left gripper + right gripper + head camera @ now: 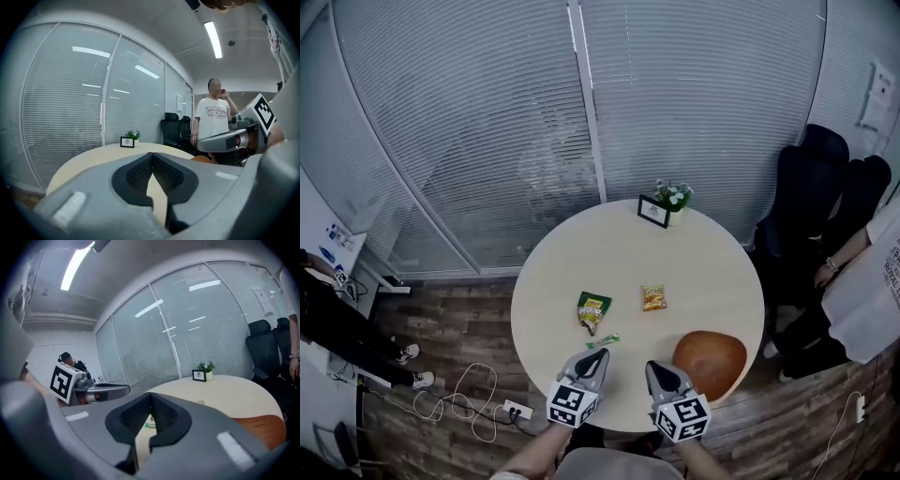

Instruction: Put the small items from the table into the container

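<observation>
On the round table [562, 272] lie a green snack packet [593, 309], a small green stick [603, 340] and a yellow packet [654, 298]. A brown bowl-shaped container [710, 364] sits at the near right edge. My left gripper [600, 353] hovers at the near edge just behind the green stick, shut and empty, its tips meeting [153, 153]. My right gripper [654, 367] is beside it, left of the container, also shut with nothing in it [151, 393]. The right gripper view shows the container [262, 425] and the yellow packet [200, 402].
A small picture frame [653, 211] and a potted plant [673, 195] stand at the table's far edge. A person [872, 281] stands at the right by dark chairs [811, 187]; another person [328, 319] is at the left. Cables and a power strip [514, 410] lie on the floor.
</observation>
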The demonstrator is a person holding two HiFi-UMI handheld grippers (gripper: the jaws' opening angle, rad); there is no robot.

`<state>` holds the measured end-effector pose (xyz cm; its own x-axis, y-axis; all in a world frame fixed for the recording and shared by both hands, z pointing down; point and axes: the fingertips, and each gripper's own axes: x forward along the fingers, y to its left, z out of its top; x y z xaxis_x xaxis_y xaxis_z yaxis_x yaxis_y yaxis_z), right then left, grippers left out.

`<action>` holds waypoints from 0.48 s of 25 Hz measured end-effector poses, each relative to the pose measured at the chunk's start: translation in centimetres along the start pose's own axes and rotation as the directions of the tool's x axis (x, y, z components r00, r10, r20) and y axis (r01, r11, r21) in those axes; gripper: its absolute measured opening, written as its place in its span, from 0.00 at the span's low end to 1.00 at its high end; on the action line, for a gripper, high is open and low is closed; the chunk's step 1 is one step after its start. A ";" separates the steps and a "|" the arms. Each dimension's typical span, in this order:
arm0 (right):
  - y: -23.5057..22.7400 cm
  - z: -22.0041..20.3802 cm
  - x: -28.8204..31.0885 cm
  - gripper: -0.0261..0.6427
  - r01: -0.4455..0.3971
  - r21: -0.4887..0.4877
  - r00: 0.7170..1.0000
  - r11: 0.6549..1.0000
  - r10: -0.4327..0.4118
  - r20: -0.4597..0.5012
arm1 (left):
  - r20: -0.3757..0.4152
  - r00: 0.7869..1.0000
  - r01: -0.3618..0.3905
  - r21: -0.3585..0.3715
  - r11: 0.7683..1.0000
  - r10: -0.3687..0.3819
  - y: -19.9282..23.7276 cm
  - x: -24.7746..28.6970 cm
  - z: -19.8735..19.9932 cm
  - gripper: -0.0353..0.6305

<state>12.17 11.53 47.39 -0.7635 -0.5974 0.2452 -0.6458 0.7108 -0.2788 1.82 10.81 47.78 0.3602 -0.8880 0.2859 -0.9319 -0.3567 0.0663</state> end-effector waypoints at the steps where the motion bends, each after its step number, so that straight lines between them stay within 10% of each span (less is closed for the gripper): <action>1: -0.1 -0.3 0.4 0.04 0.002 0.007 1.000 1.000 -0.002 -0.007 | 0.000 1.000 -0.002 -0.004 1.000 0.002 0.1 0.1 -0.1 0.05; 12: -0.3 -0.8 9.3 0.07 0.039 -0.001 0.997 0.999 -0.039 -0.069 | -0.023 1.000 -0.005 -0.010 1.000 0.005 9.0 1.9 -1.5 0.05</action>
<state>5.27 6.07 50.49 -0.7352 -0.5979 0.3195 -0.6753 0.6873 -0.2676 -5.96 6.32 50.37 0.3546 -0.8827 0.3085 -0.9341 -0.3491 0.0747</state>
